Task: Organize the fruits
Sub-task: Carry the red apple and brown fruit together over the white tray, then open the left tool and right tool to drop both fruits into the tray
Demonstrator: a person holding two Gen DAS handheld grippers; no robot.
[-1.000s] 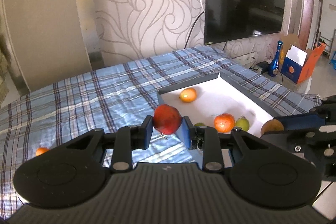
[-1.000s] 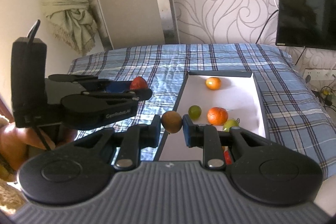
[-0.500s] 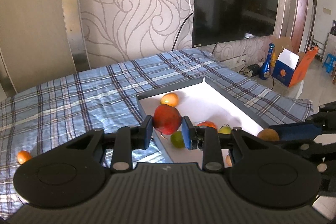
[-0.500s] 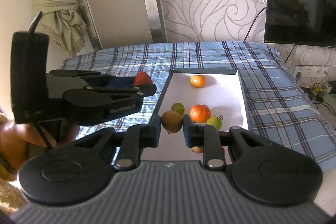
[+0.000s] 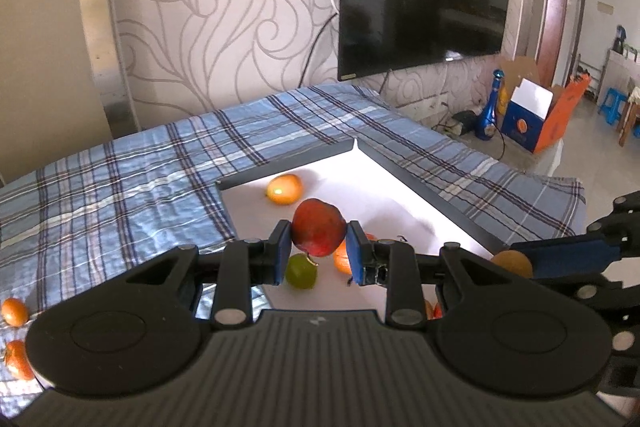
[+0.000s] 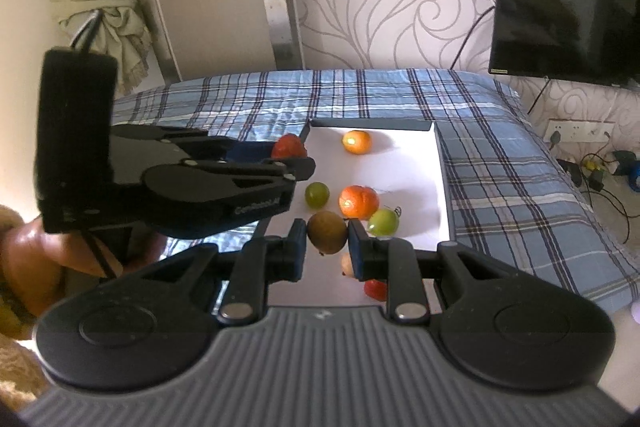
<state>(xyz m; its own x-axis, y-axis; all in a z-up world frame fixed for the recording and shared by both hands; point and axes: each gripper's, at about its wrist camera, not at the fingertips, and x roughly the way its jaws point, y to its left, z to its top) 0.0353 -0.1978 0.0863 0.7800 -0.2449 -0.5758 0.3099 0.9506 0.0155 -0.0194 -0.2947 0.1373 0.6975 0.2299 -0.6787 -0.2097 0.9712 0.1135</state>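
Above the tray's (image 5: 420, 183) near left edge, the left gripper (image 5: 319, 253) pinches an apple (image 5: 318, 233); beside it, the right gripper (image 6: 327, 247) pinches a brown fruit (image 6: 327, 231) over open white floor.

Your right claw (image 6: 327, 247) grips a brown fruit (image 6: 327, 231) over the near part of the white tray (image 6: 408, 171). Your left claw (image 6: 294, 157) holds a red fruit (image 6: 288, 146) above the tray's left rim. An orange (image 6: 358, 202) lies inside the tray.
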